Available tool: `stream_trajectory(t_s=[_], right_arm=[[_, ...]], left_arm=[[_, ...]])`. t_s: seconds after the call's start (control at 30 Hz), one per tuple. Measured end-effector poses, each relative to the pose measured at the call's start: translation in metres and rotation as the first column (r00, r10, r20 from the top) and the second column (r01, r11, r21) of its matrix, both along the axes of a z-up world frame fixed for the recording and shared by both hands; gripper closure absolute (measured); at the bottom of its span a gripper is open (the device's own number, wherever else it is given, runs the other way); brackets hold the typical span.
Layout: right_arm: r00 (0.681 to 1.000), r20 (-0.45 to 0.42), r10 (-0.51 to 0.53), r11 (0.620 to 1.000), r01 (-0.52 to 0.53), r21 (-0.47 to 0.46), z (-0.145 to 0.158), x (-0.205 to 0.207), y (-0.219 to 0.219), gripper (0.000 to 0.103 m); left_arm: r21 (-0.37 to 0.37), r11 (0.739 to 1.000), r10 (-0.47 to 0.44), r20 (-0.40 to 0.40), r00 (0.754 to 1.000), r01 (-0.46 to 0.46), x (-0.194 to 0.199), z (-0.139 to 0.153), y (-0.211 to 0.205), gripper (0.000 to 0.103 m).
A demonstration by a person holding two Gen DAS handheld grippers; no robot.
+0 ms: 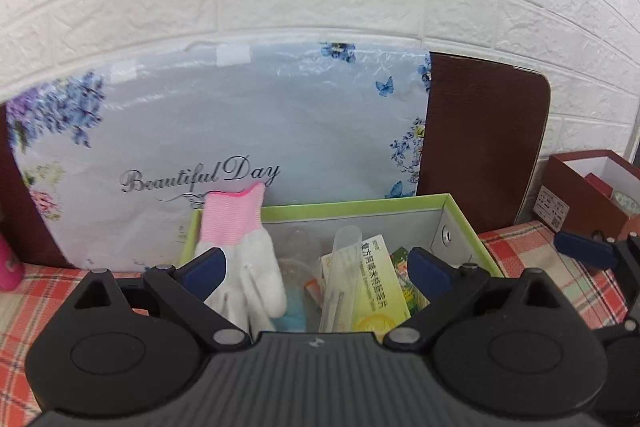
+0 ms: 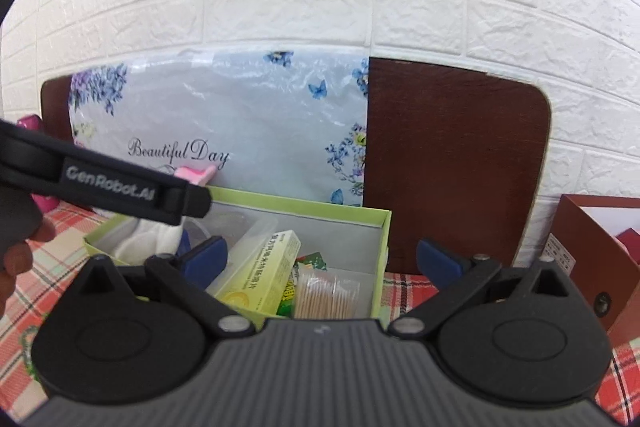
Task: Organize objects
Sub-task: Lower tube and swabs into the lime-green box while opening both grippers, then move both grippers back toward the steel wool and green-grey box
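white glove (image 1: 244, 267) in green box (image 1: 360, 205), jaws apart

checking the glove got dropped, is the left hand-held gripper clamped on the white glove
No: the left hand-held gripper stands wide open, and the white glove with pink cuff lies loose in the green box between its pads.

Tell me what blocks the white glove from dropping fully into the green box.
The glove hangs over the box wall, fingers inside, pink cuff above the rim. Below it lie a clear container and a blue item. The left tool is open, not holding it.
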State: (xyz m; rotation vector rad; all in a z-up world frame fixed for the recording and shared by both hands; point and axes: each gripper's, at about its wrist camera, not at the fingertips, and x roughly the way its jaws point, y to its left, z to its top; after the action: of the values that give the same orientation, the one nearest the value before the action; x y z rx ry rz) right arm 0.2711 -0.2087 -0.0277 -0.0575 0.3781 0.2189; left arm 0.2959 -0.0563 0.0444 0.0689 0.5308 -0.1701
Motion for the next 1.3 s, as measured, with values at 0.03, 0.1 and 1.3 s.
stream_trajectory(t_s=[0.03,0.1,1.3], right_arm=[[1.0,0.001,-0.003,1.0,0.003,0.008,0.003,-0.006,-0.002,0.0],[1.0,0.007,-0.011,1.0,0.011,0.024,0.009,-0.021,-0.005,0.0],[0.994,-0.062,-0.093,0.996,0.093,-0.004,-0.025,-0.2,-0.002,0.0]], left_arm=[[0.01,1.0,-0.001,0.001,1.0,0.001,-0.007,0.003,0.0,0.003],[0.014,1.0,-0.009,0.002,1.0,0.009,-0.023,0.006,0.0,0.003],[-0.047,0.996,0.067,-0.097,0.993,-0.071,-0.177,-0.053,0.06,0.003]])
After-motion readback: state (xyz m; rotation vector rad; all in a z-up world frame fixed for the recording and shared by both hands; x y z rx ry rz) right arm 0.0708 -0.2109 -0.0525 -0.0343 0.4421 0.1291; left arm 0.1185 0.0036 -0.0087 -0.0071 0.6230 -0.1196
